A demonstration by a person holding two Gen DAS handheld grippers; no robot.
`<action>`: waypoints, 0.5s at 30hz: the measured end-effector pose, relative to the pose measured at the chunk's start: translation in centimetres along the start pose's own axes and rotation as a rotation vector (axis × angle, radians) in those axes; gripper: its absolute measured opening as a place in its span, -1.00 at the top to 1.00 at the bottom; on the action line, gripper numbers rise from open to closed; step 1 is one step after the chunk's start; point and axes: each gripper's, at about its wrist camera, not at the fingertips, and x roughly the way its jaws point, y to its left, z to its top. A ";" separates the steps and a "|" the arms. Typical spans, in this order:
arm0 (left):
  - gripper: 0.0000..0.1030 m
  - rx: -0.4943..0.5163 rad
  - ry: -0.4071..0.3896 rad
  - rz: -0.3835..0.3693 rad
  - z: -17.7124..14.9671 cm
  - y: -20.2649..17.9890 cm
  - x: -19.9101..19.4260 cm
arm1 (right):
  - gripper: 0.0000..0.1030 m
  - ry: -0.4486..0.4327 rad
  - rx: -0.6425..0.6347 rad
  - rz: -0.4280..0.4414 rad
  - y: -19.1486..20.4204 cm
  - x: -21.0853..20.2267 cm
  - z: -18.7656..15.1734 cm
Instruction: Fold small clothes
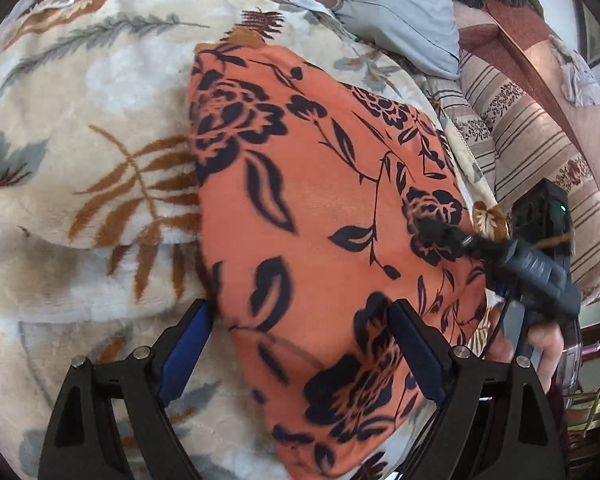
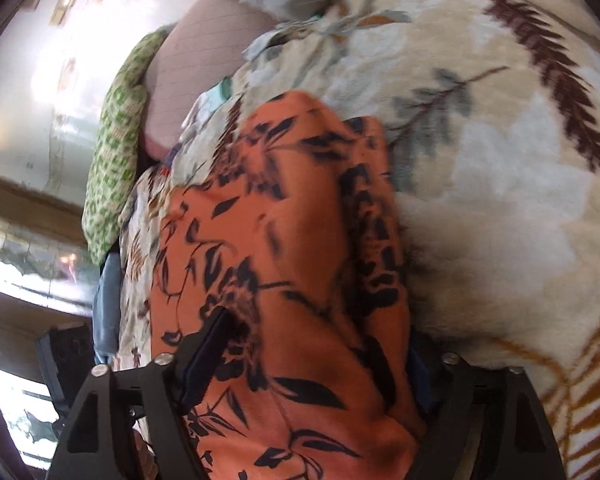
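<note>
An orange garment with a black flower print (image 1: 320, 208) lies folded on a cream leaf-patterned blanket (image 1: 80, 120). My left gripper (image 1: 302, 344) hovers open over the garment's near left edge; its left finger (image 1: 188, 344) is over the blanket and its right finger (image 1: 416, 352) over the cloth. At the garment's right edge is my right gripper (image 1: 460, 240), held by a hand (image 1: 540, 344). In the right wrist view the garment (image 2: 292, 240) fills the gap of the right gripper (image 2: 312, 364), whose jaws stand wide apart. Cloth hides most of its right finger (image 2: 418, 376).
A grey-blue pillow (image 1: 400, 12) lies at the blanket's far end. A striped sofa cushion (image 1: 532, 132) runs along the right. A green patterned cloth (image 2: 116, 160) hangs at the blanket's far edge, with a bright room beyond.
</note>
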 end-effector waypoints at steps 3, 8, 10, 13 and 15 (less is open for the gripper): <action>-0.65 0.004 -0.060 -0.014 0.3 -0.1 -0.2 | -0.10 -0.002 -0.116 -0.106 2.5 1.1 -0.6; 0.13 0.069 -0.142 0.002 0.7 -0.6 -2.0 | 0.17 -0.056 -0.143 -0.128 4.5 0.4 -0.9; 0.16 0.083 -0.194 0.016 0.8 -0.6 -3.7 | 0.21 -0.079 -0.185 -0.124 6.1 0.1 -1.2; 0.16 0.081 -0.286 0.008 0.7 0.0 -7.5 | 0.23 -0.120 -0.240 -0.089 8.7 -0.2 -1.9; 0.16 0.093 -0.347 0.034 0.5 0.5 -10.2 | 0.24 -0.164 -0.271 -0.051 10.5 -0.7 -2.5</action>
